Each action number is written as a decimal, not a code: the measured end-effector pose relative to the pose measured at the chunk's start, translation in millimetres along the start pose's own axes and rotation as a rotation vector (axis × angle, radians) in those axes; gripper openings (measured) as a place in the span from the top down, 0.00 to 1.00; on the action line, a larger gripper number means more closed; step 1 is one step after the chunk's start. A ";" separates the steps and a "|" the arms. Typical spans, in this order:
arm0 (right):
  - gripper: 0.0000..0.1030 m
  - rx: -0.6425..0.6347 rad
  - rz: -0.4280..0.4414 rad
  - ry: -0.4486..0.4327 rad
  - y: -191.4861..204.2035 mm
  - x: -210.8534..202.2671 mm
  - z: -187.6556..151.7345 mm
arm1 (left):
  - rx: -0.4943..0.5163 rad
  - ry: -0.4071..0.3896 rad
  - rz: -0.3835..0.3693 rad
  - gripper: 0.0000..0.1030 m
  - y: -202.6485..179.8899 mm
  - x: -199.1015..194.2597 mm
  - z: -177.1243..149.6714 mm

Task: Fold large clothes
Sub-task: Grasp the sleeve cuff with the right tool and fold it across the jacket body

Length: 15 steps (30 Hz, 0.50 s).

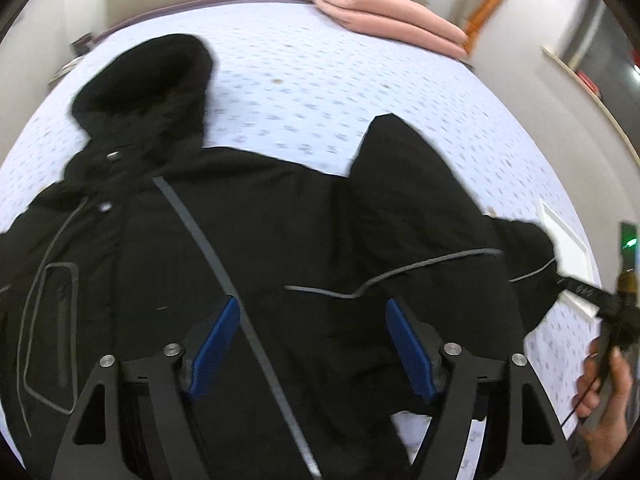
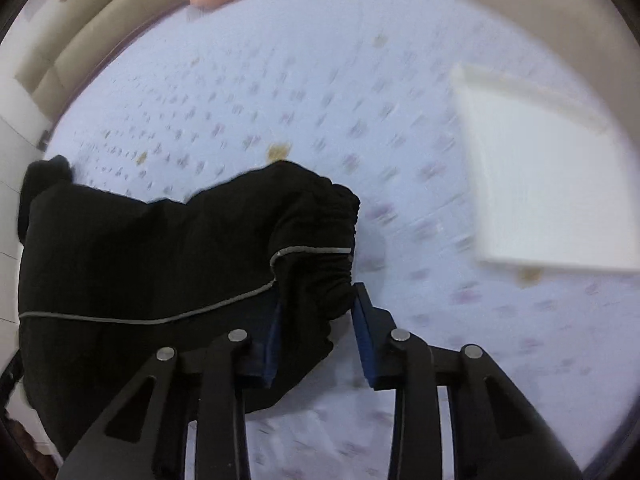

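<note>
Black jacket (image 1: 280,240) spread on bed (image 1: 320,80), open sheet beyond hood; soft, grey-piped. Left gripper (image 1: 312,344) wide, empty, above it. Right gripper (image 2: 316,320) pinching gathered cuff (image 2: 320,248).

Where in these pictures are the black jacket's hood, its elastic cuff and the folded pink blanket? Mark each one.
hood (image 1: 148,92), left wrist view, on the middle of the black hood.
elastic cuff (image 2: 320,280), right wrist view, on the gathered fabric of the sleeve end.
folded pink blanket (image 1: 384,12), left wrist view, on its upper fold.
</note>
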State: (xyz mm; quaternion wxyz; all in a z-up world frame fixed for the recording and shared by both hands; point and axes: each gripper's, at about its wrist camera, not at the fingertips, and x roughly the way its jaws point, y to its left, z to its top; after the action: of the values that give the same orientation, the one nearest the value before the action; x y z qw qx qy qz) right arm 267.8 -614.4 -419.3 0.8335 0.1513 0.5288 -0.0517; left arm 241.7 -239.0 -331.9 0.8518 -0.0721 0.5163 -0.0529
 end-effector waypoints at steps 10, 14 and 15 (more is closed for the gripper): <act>0.67 0.164 -0.188 -0.032 -115.8 -24.6 8.2 | 0.151 0.092 -0.077 0.27 -78.4 64.5 -8.8; 0.67 0.102 -0.216 -0.003 -117.7 -0.6 -1.3 | 0.179 0.143 -0.049 0.29 -84.5 92.5 -19.5; 0.66 0.100 -0.213 -0.002 -116.9 -0.1 -0.9 | 0.193 0.148 -0.033 0.29 -85.8 97.3 -22.5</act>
State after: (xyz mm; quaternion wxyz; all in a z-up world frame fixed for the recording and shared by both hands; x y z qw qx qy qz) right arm 238.2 -725.1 -442.7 0.8154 0.1357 0.5377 -0.1662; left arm 265.3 -341.0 -411.8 0.8134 0.0058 0.5688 -0.1216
